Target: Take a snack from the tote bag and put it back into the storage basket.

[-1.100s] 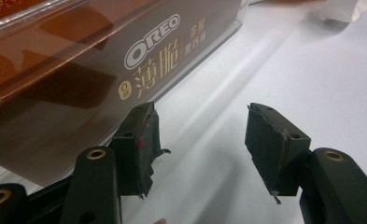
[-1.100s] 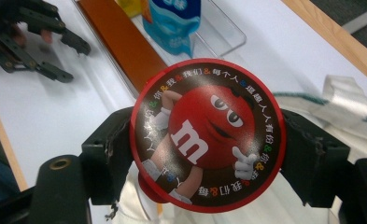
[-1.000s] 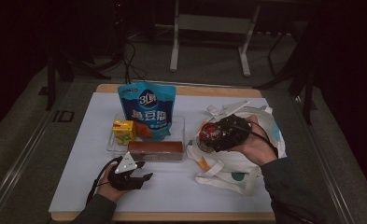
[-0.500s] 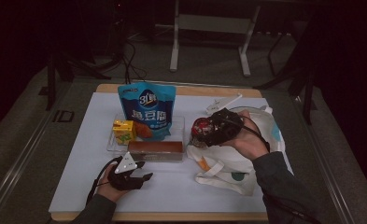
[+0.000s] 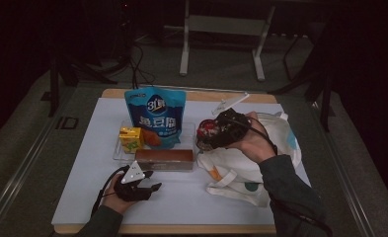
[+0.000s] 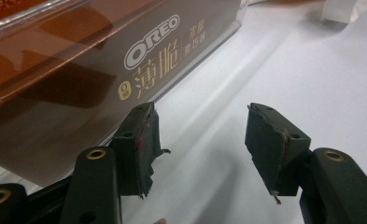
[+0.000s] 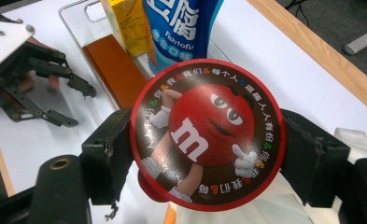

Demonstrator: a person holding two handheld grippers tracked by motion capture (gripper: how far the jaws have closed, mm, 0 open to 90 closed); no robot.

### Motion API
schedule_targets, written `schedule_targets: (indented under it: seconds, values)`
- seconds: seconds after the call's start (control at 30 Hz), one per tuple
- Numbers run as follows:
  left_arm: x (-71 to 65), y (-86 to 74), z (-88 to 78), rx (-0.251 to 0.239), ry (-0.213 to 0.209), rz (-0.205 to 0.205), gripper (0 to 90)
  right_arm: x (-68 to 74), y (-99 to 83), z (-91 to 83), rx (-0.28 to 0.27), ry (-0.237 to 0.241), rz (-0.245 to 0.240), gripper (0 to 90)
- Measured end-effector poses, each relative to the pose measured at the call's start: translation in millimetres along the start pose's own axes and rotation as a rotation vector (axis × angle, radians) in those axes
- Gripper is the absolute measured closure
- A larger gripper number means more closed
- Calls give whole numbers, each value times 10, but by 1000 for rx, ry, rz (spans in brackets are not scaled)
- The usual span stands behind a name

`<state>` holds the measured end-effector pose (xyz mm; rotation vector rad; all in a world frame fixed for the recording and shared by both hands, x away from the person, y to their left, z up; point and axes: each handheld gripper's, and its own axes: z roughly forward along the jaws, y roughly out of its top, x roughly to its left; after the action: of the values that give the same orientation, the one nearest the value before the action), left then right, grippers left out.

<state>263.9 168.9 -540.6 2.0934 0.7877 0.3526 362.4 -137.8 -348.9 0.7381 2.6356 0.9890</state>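
One round candy tin [image 7: 207, 135], red cartoon lid, pinched in right tool [image 7: 208, 149] beside one tray [image 5: 120, 150]; left tool [image 6: 200, 144] spread, empty.

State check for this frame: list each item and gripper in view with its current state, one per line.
M&M's tin: clamped between the right gripper's jaws, above the tote bag.
right gripper: shut on the tin.
left gripper: open, nothing between its jaws, resting on the table.
Oreo box: lying flat in the clear tray.
blue pouch: upright.
yellow carton: upright.
tote bag: lying crumpled.
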Motion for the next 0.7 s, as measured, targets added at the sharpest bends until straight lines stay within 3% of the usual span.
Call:
schedule_targets:
  seconds: [0.7]
  values:
    - [3,-1,1,-2,-3,-1,437,-26,195,170,-1,-5,11,257]
